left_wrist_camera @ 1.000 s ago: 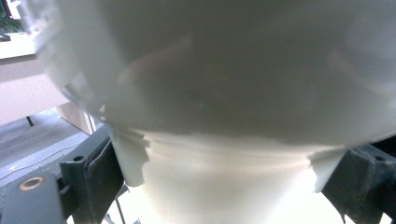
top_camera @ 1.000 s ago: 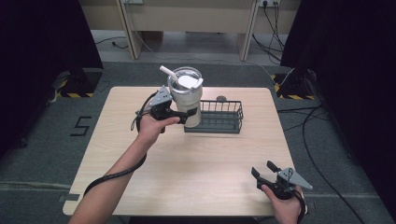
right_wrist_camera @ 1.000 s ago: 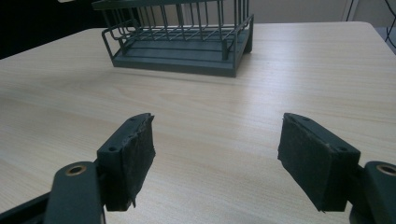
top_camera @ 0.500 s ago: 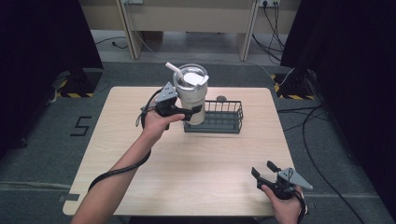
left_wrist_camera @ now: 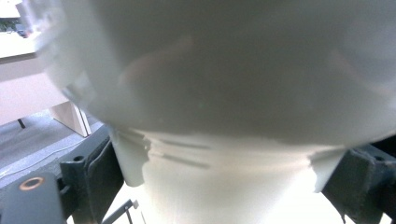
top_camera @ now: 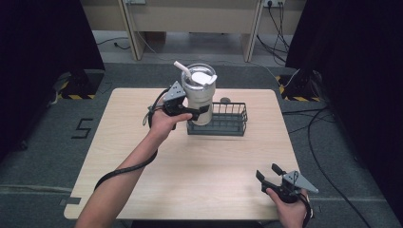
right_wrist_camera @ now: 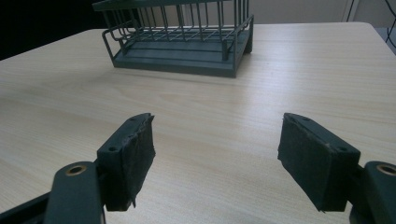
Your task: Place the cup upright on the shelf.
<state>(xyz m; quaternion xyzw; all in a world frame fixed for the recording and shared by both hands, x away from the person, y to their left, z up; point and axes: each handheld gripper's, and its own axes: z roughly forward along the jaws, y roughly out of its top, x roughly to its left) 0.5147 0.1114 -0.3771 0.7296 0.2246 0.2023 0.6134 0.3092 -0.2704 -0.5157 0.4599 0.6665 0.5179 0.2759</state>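
The white tumbler (top_camera: pixel 198 97) is clamped in the left gripper (top_camera: pixel 202 110), held upright right over the near-left end of the wire basket (top_camera: pixel 228 124), while the right gripper (top_camera: pixel 269 173) sits released, well apart by the worktop (top_camera: pixel 142 161) edge.

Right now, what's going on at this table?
A person's left claw is clamped on a white tumbler with a lid and straw, holding it upright at the left end of the dark wire basket; whether it rests on the basket floor can't be told. The right claw is open and holds nothing, near the table's front right corner.
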